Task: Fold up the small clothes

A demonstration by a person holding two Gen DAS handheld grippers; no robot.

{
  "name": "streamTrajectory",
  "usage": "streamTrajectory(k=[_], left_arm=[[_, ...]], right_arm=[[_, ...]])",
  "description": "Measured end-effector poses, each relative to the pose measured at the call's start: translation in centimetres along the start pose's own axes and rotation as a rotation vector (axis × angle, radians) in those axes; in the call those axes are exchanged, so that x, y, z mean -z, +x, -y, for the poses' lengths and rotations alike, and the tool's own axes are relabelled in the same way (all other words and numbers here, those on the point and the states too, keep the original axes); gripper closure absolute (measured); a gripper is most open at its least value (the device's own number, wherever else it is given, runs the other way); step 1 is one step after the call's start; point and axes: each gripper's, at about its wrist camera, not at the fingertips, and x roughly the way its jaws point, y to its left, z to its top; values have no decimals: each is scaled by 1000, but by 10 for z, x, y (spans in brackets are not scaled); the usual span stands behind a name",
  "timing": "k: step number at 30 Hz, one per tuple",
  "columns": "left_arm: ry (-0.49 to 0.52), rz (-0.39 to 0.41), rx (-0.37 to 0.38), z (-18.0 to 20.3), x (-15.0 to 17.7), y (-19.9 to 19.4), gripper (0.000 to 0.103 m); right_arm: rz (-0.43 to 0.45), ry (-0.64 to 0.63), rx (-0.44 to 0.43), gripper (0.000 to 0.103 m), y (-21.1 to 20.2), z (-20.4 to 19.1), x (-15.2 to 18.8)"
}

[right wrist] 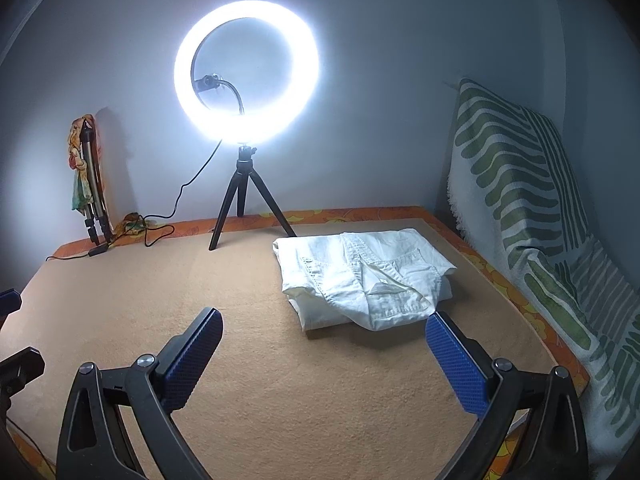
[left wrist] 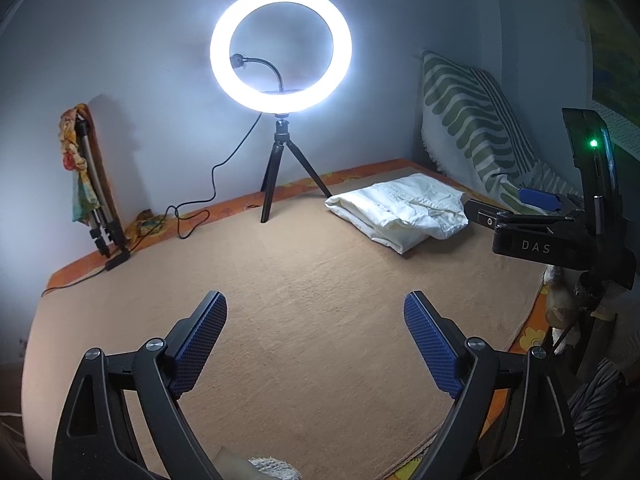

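folded white shorts [right wrist: 366, 276] sit near the bed's [right wrist: 260, 360] far right corner, closest to the right tongs [right wrist: 324, 346], both tongs spread, left tongs [left wrist: 316, 340] farther off

Legible text, one item: white capitals "D A S" on the black body of the right gripper [left wrist: 536, 222], seen from the left wrist view. No other lettering readable.

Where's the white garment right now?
The folded white garment lies on the tan blanket, right of the ring light tripod, near the striped cushion, just ahead of the open right gripper.
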Motion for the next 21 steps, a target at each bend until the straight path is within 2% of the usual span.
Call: streamTrajectory(k=[14, 21], left_arm=[[-1, 1, -9, -1, 0, -2, 12], [16, 35, -17, 0, 3, -6, 12]], right_arm=[[3, -4, 4, 0, -2, -2, 1], [0, -6, -4, 0, 1, -2, 0]])
